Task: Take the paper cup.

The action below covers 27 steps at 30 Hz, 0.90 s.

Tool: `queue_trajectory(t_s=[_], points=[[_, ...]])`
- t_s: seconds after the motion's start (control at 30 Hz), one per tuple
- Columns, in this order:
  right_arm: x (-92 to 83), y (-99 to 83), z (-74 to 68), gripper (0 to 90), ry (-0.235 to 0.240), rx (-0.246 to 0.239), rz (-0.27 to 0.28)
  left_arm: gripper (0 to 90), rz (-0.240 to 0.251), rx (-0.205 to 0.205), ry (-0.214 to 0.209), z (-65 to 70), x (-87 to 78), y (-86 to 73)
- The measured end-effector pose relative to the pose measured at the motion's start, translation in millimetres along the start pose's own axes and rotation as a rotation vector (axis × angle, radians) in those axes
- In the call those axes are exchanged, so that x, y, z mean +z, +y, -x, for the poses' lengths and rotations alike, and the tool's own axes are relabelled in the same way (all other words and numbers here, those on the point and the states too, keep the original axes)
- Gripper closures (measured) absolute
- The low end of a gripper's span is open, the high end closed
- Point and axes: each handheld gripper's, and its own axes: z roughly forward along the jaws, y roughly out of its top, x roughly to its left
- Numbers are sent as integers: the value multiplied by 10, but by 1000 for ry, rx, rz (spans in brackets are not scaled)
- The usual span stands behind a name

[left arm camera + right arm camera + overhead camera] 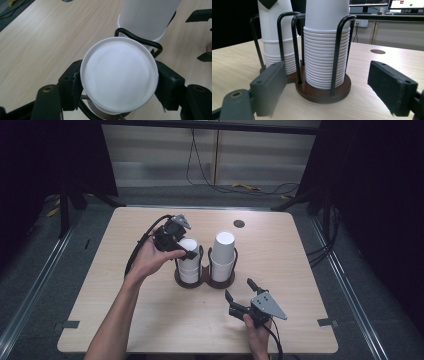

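A dark wire cup holder [205, 281] in the middle of the table carries two stacks of upturned white paper cups. My left gripper [186, 247] sits at the top of the left stack [189, 267], its jaws shut on the top cup [119, 75], one pad [73, 85] on each side. The right stack [223, 252] stands taller beside it. My right gripper [238, 287] is open near the table's front, pointing at the holder, nothing between its pads [269, 87]. In the right gripper view the holder's base [324, 93] and both stacks [324, 55] lie just ahead.
The wooden table [300, 270] has a round cable hole [239, 223] behind the holder. Black wire loops [337, 50] rise around each stack. Cables lie on the floor [240, 187] beyond the far edge. Dark curtains flank both sides.
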Motion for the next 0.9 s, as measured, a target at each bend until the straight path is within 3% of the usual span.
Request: queue_trajectory(t_s=[0.17, 0.53, 0.9], points=[[0, 0, 0, 149, 0, 1, 0, 328, 11, 18, 10, 26, -64, 40], [2, 0, 1, 149, -1, -1, 0, 329, 67, 3, 12, 23, -170, 42], [2, 0, 2, 149, 1, 0, -5, 329, 93, 2, 18, 21, -258, 61]])
